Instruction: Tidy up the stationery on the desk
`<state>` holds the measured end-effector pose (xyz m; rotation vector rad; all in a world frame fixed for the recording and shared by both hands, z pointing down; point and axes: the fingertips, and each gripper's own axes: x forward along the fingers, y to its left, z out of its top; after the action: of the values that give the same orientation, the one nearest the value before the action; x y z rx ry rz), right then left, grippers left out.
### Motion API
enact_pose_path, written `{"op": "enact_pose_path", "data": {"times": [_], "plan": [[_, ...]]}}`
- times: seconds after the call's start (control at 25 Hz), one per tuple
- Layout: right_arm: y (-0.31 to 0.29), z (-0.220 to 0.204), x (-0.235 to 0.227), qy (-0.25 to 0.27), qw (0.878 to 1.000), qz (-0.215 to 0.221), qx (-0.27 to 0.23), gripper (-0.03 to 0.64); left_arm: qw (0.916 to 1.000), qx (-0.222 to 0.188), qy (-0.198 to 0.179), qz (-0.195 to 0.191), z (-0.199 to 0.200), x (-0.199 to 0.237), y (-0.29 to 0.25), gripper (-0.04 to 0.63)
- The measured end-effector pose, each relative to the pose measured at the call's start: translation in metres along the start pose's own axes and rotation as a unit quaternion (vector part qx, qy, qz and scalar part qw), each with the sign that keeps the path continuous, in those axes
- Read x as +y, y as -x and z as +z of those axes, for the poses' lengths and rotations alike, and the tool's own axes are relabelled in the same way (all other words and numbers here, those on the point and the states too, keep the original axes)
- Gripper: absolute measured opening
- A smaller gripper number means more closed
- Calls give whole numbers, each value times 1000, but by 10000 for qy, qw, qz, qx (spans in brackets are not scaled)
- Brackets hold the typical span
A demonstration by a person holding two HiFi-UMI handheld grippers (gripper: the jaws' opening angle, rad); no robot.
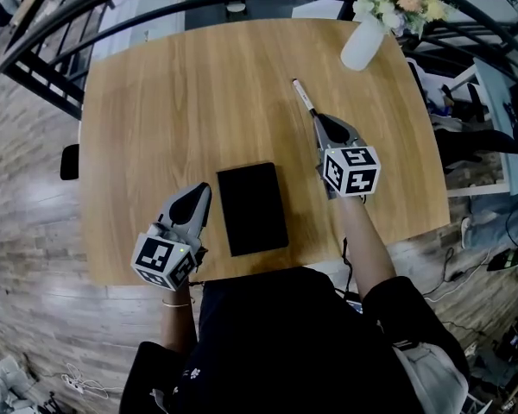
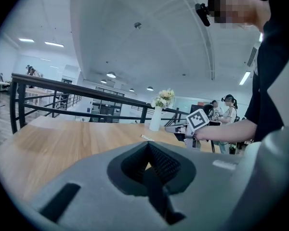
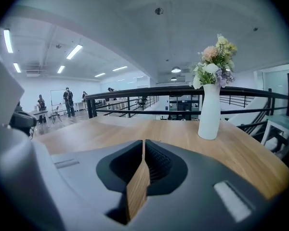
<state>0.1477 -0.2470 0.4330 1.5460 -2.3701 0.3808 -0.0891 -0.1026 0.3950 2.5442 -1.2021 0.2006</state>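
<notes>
Wood-topped desk spreads out beneath you, and a black railing runs past its far edge. Your left gripper has its jaws pressed together with nothing in them. The black notebook lies flat just to the right of those jaws, close beside them but not touching. Your right gripper has its jaws parted by a thin slit, and only bare wood shows through it, so it grips nothing. The pen lies on the desk straight ahead of those jaw tips, with its near end right at them. From above you cannot tell whether it touches them, and the right gripper view does not show it. A white vase of flowers stands upright farther ahead and to the right of the right jaws, well apart from the pen.
</notes>
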Motion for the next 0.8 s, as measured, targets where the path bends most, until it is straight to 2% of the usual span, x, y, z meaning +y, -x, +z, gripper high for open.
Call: {"op": "enact_pose_path", "data": {"times": [0.24,0.8], "plan": [[-37,-8,-24,258,9985,-222,439,54,9999,-37,75,126,5,13,-2,-5],[-92,-54,-51,575,9872,-359,1441,117,9989,24,395,241,1,45,-20,-5]]}}
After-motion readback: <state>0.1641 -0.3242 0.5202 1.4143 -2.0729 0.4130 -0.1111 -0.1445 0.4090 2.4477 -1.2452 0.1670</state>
